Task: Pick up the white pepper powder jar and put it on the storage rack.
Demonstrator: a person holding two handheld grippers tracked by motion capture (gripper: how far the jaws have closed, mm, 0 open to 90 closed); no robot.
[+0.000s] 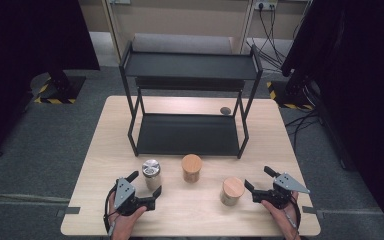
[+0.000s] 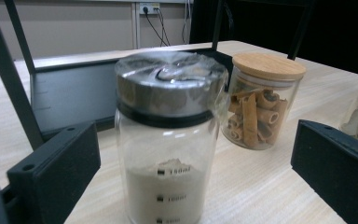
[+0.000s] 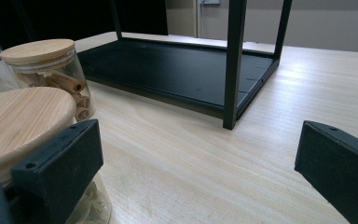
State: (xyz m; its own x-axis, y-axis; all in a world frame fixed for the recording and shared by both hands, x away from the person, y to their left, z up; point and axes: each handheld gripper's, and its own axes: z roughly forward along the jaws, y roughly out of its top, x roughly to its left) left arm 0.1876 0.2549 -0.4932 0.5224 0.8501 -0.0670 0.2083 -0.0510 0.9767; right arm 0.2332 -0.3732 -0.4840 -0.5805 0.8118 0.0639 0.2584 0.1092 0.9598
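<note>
I see my left gripper [image 1: 146, 183] spread wide around the metal-lidded jar [image 1: 151, 173] at lower left of centre, jaws clear of the glass. My right gripper [image 1: 260, 179] gapes empty at lower right, just beside the wooden-lidded jar [image 1: 231, 191].

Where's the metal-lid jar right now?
In the high view the metal-lid jar stands at the table's front left, between the open left gripper's jaws, left of the cinnamon jar.
</note>
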